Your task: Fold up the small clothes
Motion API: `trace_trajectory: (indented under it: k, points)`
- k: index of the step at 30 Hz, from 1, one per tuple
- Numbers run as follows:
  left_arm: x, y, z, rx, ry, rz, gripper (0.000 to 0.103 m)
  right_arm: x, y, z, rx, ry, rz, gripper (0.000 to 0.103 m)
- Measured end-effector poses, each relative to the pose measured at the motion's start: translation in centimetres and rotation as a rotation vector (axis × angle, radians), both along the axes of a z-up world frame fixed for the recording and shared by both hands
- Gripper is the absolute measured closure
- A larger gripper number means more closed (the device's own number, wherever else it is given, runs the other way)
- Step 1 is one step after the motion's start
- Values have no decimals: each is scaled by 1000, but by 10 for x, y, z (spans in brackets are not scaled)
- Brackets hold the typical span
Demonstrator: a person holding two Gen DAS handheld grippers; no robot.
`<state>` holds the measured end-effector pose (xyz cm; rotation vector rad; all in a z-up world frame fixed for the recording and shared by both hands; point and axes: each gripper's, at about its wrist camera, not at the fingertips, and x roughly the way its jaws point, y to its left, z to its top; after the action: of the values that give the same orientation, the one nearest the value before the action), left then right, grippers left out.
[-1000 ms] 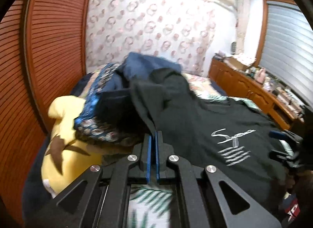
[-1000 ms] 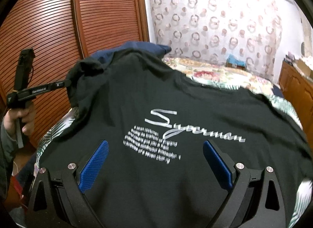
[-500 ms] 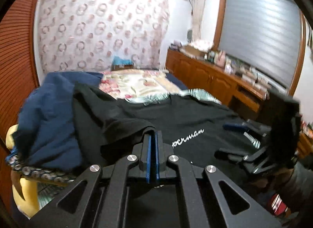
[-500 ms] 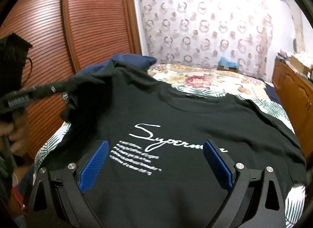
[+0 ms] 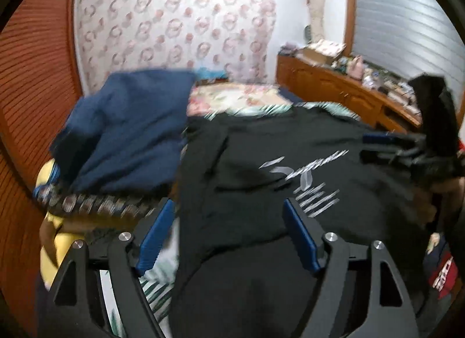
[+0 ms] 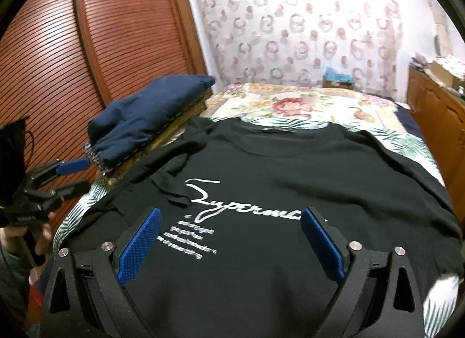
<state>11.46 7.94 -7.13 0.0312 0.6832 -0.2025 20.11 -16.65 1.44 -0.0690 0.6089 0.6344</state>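
At the left of the right wrist view the left gripper (image 6: 74, 175) hangs beside the bed (image 6: 290, 105); its fingers are opening and no cloth is between them. In the upper left of the frame a dark blue garment (image 6: 145, 117) lies on a pile next to the black T-shirt (image 6: 290, 169). The T-shirt fills the middle of the frame, spread flat on the bed with its white print upward and the collar toward the top. It looks thin, soft and light, so I judge it will sag and crease when lifted, and it cannot break. Its left sleeve shows a small fold near the print. At the bottom of the frame the right gripper (image 6: 229, 242) is over the hem with its fingers wide apart, holding nothing. A good hold, I think, is a pinch on the edge: a sleeve end, a shoulder seam or a hem corner.
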Motion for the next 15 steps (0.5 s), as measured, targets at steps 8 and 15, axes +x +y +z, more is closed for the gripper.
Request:
trace_trajectory:
  k: [8,15]
  points:
    - [14,20,-40,58,120,81,26,29,72,3,-85,-2,159,29]
    - [20,35,-59,32,187,104,24,60,130,-16,-155,41,246,48]
